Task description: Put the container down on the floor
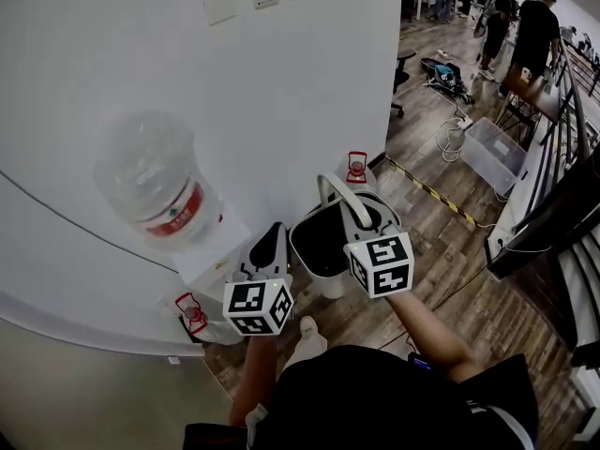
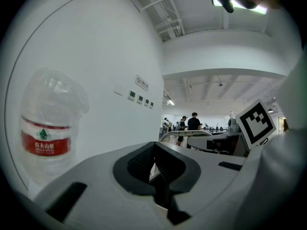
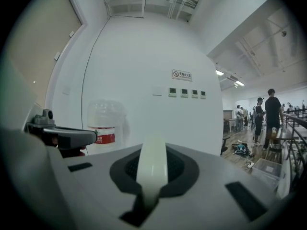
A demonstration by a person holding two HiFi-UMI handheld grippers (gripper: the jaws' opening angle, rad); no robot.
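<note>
Now gripping the round grey bucket (image 1: pixel 323 244) by its smooth, arched white handle (image 1: pixel 334 191): right gripper (image 3: pixel 152 169), ribbed black pads clamped on that band. Bucket just right of the clear plastic water bottle (image 1: pixel 155 181). Left gripper (image 2: pixel 156 170) pressed together, empty.

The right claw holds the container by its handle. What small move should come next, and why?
Probably lower the right claw straight down without opening it. It grips the white handle, and the container seems to hang just above the wooden floor beside the water dispenser, so the base should touch down before any release.
</note>
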